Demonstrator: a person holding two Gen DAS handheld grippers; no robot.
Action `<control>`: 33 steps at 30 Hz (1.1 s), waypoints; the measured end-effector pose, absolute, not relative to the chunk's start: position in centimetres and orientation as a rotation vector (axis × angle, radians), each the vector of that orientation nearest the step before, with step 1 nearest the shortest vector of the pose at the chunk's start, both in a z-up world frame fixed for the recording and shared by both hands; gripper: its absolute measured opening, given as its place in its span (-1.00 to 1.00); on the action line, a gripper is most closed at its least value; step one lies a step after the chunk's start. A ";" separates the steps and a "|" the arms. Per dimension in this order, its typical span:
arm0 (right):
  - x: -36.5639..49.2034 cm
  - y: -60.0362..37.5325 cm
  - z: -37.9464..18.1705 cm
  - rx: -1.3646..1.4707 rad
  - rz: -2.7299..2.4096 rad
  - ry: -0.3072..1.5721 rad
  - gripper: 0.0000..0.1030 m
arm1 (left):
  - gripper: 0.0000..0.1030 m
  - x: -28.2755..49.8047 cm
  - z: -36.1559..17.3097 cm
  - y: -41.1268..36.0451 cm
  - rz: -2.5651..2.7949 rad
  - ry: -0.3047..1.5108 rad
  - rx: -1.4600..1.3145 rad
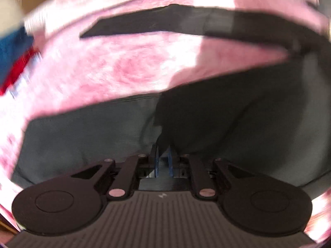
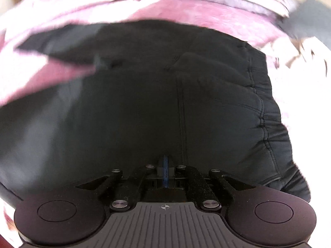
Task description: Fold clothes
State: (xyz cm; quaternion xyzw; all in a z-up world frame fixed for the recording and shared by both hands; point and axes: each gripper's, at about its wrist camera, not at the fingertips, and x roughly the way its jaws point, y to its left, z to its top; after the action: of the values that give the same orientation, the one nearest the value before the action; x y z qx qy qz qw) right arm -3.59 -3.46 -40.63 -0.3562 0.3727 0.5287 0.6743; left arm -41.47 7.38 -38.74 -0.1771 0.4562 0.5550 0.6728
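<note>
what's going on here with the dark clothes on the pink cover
A person is folding a dark garment with a handheld gripper in each hand, over a pink mottled cover. The left gripper has a fold of the dark fabric between its nearly closed fingers. The right gripper is shut at the garment's near edge; whether it pinches cloth is unclear. Both views are blurred. Red and blue fabric lies off to one side.

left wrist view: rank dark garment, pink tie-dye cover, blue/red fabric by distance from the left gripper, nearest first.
1. Dark garment: at the left gripper, a fold of it between the fingertips.
2. Pink tie-dye cover: beyond the garment, across the middle of the view.
3. Blue and red fabric: farthest, at the far left edge past the pink cover.
</note>
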 end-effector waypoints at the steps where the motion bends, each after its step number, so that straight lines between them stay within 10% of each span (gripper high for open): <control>1: -3.6 -3.7 -40.8 -0.837 1.189 0.812 -1.00 | -0.79 -43.0 -38.8 7.6 1.308 1.038 -0.405; 4: -2.3 -5.2 -40.6 -0.799 1.221 0.851 -1.00 | -0.72 -47.8 -39.1 8.6 1.495 1.070 -0.435; 6: -1.3 -5.8 -40.2 -0.740 1.220 0.905 -1.00 | 0.08 -50.1 -38.5 9.7 1.518 1.037 -0.499; 8: -1.4 -6.0 -39.3 -0.699 1.206 0.920 -1.00 | -0.12 -51.0 -37.5 10.2 1.521 1.015 -0.532; 10: -1.6 -7.3 -37.9 -0.643 1.187 0.876 -1.00 | -0.87 -50.6 -36.3 9.8 1.535 0.983 -0.521; 20: -0.6 -13.5 -38.4 -0.599 1.161 0.916 -1.00 | -0.71 -46.0 -36.8 4.0 1.534 0.967 -0.712; 33: -2.1 -23.0 -29.3 -0.512 1.227 1.080 -1.00 | -0.59 -37.2 -24.3 -10.5 1.416 0.966 -0.802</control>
State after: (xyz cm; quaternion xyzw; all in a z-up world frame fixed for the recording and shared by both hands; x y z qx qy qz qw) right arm -2.09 -23.01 -29.28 -0.2259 0.4762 0.5413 0.6551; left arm -37.24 -10.53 -24.29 -0.3436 0.4142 0.6071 0.5846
